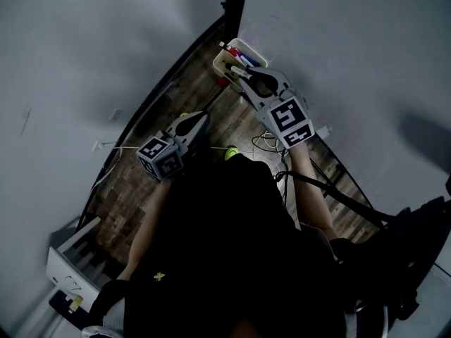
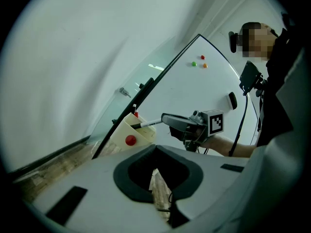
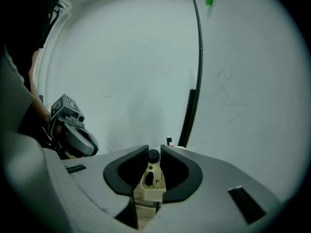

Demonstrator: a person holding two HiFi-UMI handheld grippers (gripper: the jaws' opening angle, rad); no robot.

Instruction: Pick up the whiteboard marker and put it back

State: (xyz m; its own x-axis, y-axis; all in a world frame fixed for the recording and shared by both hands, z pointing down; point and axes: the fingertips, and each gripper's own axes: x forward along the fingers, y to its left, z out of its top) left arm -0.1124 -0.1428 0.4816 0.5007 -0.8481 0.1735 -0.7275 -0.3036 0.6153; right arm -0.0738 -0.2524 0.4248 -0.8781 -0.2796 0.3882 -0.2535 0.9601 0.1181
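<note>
My right gripper (image 1: 242, 74) is shut on a white whiteboard marker (image 1: 237, 70), whose black tip points at the cream holder tray (image 1: 220, 60) at the foot of the whiteboard. In the left gripper view the marker (image 2: 150, 123) sticks out of the right gripper (image 2: 165, 120), its tip just over the tray (image 2: 127, 131). The right gripper view shows the marker's round end (image 3: 153, 155) pinched between the jaws, with the tray (image 3: 151, 184) below. My left gripper (image 1: 204, 117) hangs to the left over the floor, tips (image 2: 156, 148) together, holding nothing.
Other markers (image 1: 236, 53) stand in the tray, which has a red magnet (image 2: 130, 140) on its side. The whiteboard's black frame (image 3: 192, 110) runs past it. Coloured magnets (image 2: 199, 62) and an eraser (image 2: 233, 100) sit on the board. Cables (image 1: 268, 143) lie on the wooden floor.
</note>
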